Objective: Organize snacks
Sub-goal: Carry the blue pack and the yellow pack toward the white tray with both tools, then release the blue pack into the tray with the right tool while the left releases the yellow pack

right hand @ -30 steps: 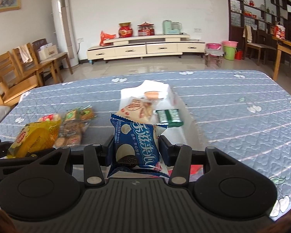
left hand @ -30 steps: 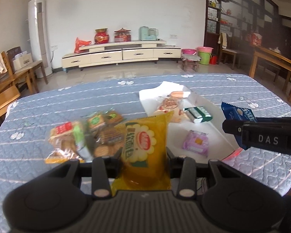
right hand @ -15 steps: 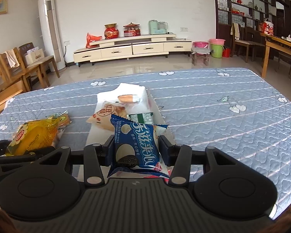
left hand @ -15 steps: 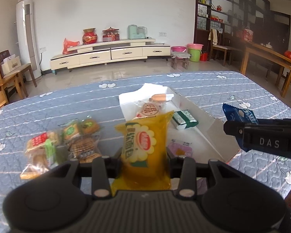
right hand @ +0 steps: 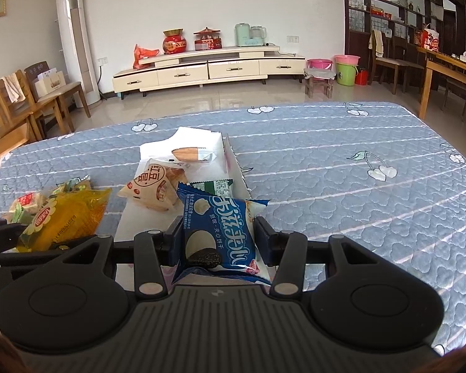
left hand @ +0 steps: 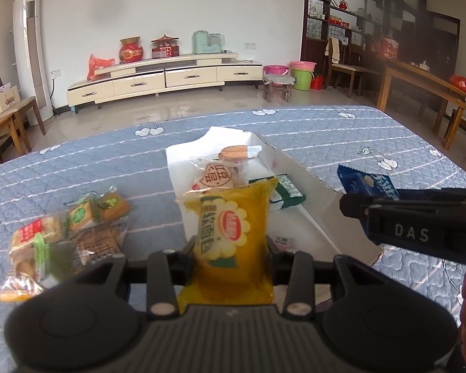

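My left gripper (left hand: 231, 245) is shut on a yellow snack packet (left hand: 231, 233) and holds it above the near end of a white open box (left hand: 298, 168). My right gripper (right hand: 219, 236) is shut on a blue cookie packet (right hand: 220, 233) over the same box (right hand: 233, 168); it shows at the right of the left wrist view (left hand: 419, 227). The box holds a round beige bun packet (left hand: 216, 177), a green packet (left hand: 287, 191), an orange-and-white snack (left hand: 237, 153) and a pink packet (left hand: 281, 242).
A pile of clear-wrapped biscuit packets (left hand: 65, 233) lies on the blue quilted table (left hand: 372, 143) left of the box. Chairs stand beyond the table's left edge, and a wooden table stands at the far right.
Both grippers have moved a little to the right along the box, each holding its packet. The box and biscuit pile sit further left in both views.
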`<state>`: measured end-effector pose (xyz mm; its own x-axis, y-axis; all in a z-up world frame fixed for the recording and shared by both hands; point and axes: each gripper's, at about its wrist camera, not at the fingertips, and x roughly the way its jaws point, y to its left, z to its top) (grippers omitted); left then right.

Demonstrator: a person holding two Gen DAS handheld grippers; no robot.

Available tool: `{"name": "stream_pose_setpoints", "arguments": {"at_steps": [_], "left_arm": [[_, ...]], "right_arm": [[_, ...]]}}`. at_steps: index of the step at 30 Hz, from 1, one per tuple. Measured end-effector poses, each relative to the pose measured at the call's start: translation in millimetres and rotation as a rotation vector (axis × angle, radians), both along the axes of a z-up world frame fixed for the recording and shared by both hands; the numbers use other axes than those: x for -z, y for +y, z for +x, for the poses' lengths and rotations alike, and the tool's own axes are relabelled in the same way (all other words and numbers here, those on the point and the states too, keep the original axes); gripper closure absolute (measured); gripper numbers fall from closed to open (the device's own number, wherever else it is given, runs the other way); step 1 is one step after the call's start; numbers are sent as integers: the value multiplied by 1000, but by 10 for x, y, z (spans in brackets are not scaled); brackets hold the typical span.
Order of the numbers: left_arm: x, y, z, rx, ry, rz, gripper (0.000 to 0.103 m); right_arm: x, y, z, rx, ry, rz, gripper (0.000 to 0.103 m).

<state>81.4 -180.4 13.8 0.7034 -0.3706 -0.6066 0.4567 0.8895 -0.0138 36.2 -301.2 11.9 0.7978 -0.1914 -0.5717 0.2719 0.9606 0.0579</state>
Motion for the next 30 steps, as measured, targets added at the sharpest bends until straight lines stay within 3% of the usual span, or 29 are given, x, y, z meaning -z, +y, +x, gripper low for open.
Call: {"name": "stream_pose_setpoints", "arguments": {"at_steps": [13, 15, 16, 22, 28, 30], "left_arm": [[89, -186, 121, 64, 39, -45, 62], [98, -211, 112, 84, 39, -55, 51], [98, -212, 99, 86, 32, -57, 46], [58, -130, 57, 57, 29, -61, 26], [-39, 88, 24, -30, 9, -42, 8], [-62, 180, -1, -53, 0, -34, 8]], "right_arm": [[-5, 10, 54, -16, 9, -14, 45], [-7, 5, 13, -9, 4, -29, 39], [-9, -8, -20, -5, 1, -38, 31], [-87, -37, -147, 15, -23, -51, 25], [-181, 44, -230, 11, -41, -63, 3], [-193, 90, -249, 14, -42, -70, 0]]}}
